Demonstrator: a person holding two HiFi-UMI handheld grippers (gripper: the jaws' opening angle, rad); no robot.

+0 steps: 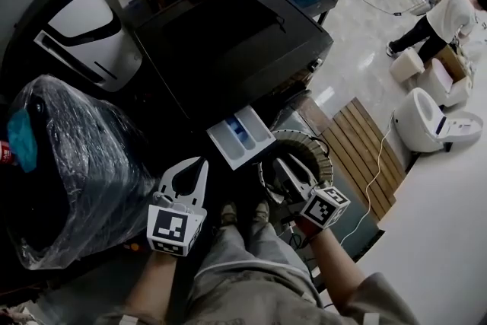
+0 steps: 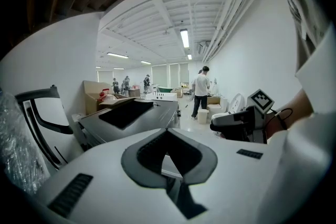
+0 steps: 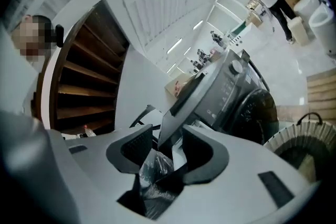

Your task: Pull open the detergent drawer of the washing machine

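Grey plastic, blue inside: the drawer (image 1: 241, 137) sits at the centre of the head view, standing well out from the front of the black washer (image 1: 228, 42), so I judge the pull is largely done. My right tool (image 1: 289, 167) is just below and right of the drawer's near corner, over a round basket (image 1: 323, 152). In the right gripper view, the right tool (image 3: 165, 139) has its jaws spread, and the drawer (image 3: 181, 107) runs down into the gap between them. There's daylight on the left pad's side, so it's straddling, not pinching. I can't tell if the right pad touches. My left tool (image 1: 190, 170) is at lower centre-left, beside a plastic-wrapped bundle (image 1: 68, 164). In the left gripper view, the left tool (image 2: 168, 132) has its tips pressed together on nothing.

My worries from here:
- With the jaws loose, any further tug could slide off the lip and jerk the tool back
- Closing off-centre on the corner could twist the drawer and jam it on its rails
- Pulling further could take it past its stop, so it drops toward the basket
- The left tool is near enough to knock the drawer if I swing it
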